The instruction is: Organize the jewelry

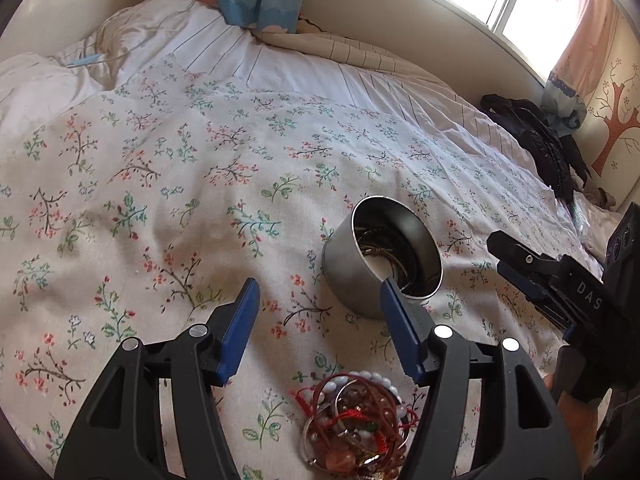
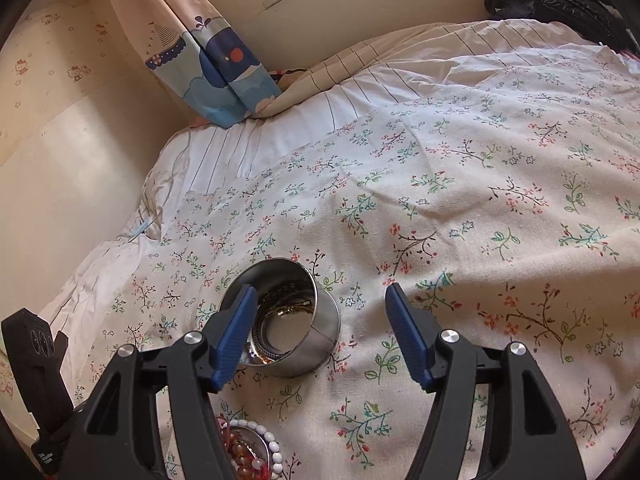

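Hovering released over the flowered bed (image 1: 168,184): left claw (image 1: 320,300) and right claw (image 2: 322,304), nothing between pads. Steel cup (image 1: 348,276) with bracelets at one o'clock of left claw; bead pile (image 1: 352,420) at six.

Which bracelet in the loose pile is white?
The white bead bracelet arching over the far edge of the pile; the rest are red cords, brown and amber beads.
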Demonstrator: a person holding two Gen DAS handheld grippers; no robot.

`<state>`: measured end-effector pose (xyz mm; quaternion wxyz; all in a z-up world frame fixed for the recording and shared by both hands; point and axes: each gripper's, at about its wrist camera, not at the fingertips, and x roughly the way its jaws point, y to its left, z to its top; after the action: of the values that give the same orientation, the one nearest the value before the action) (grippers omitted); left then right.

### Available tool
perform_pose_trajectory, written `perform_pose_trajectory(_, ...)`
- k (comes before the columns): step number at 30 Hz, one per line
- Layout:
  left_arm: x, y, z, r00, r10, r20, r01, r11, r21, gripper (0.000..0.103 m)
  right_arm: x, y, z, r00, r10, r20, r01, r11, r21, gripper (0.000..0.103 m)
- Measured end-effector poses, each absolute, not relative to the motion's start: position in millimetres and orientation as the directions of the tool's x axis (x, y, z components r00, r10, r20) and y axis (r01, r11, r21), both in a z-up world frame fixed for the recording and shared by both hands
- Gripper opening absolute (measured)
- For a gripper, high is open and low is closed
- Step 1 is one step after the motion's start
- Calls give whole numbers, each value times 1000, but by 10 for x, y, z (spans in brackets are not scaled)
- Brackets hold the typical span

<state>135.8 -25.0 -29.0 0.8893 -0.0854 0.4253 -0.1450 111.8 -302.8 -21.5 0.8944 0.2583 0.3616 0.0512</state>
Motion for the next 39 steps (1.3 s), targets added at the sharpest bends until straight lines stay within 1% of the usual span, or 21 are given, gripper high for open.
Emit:
perform_pose_trajectory(4,1216,-279,-364,564,-310,-765,202,950,-236,59,974,-3018,-204,716,285,-637,94,865,493,66)
perform_pose_trajectory(5,1184,-316,-385,552,-307,-775,216,951,-223,59,944,-3020,-197,716,282,-639,96,866,491,68)
perform_pose_trajectory(8,1044,-423,-400,529,-321,-786,271,941,-202,59,838,-3052,-186,717,288,-635,103,857,505,69)
perform_pose_trajectory(12,808,-668,-412,547,-255,-797,348,936,-60,60,710,-3111,-167,724,298,-623,108,843,528,70)
perform_pose_trajectory(15,658,-819,-422,576,-197,-793,376,926,43,60,658,-3139,-161,727,303,-617,109,835,539,70)
perform_pose_trajectory(17,589,-873,-436,589,-178,-788,388,918,83,59,651,-3139,-165,725,307,-616,109,832,544,70)
perform_pose_trajectory(18,585,-880,-446,587,-175,-791,392,916,88,48,649,-3137,-168,724,310,-617,108,831,545,70)
perform_pose_trajectory(19,586,-880,-463,576,-173,-799,394,915,86,29,645,-3135,-170,722,311,-618,108,831,545,70)
perform_pose_trajectory(20,606,-866,-479,562,-174,-808,393,916,77,20,643,-3129,-173,721,313,-619,108,831,546,70)
perform_pose_trajectory(22,618,-813,-469,556,-188,-810,385,921,51,8,634,-3129,-179,716,317,-621,108,830,548,71)
perform_pose_trajectory(23,627,-781,-453,556,-199,-807,380,924,33,5,623,-3127,-184,714,319,-623,109,829,548,72)
perform_pose_trajectory(26,674,-595,-385,555,-258,-791,329,941,-76,5,586,-3113,-194,707,327,-627,104,829,549,73)
perform_pose_trajectory(29,735,-331,-291,572,-330,-751,265,941,-211,5,563,-3034,-222,680,355,-642,76,836,543,73)
perform_pose_trajectory(32,790,-98,-239,594,-375,-712,203,926,-318,5,548,-2832,-269,629,390,-672,18,857,515,73)
perform_pose_trajectory(34,803,-5,-214,613,-381,-692,178,920,-350,5,529,-2651,-275,599,414,-685,-45,872,487,73)
perform_pose_trajectory(37,823,43,-200,623,-383,-682,163,916,-366,5,484,-2348,-231,578,446,-683,-165,884,437,73)
perform_pose_trajectory(39,822,45,-196,626,-383,-680,164,917,-364,5,479,-2181,-234,551,478,-684,-230,875,426,63)
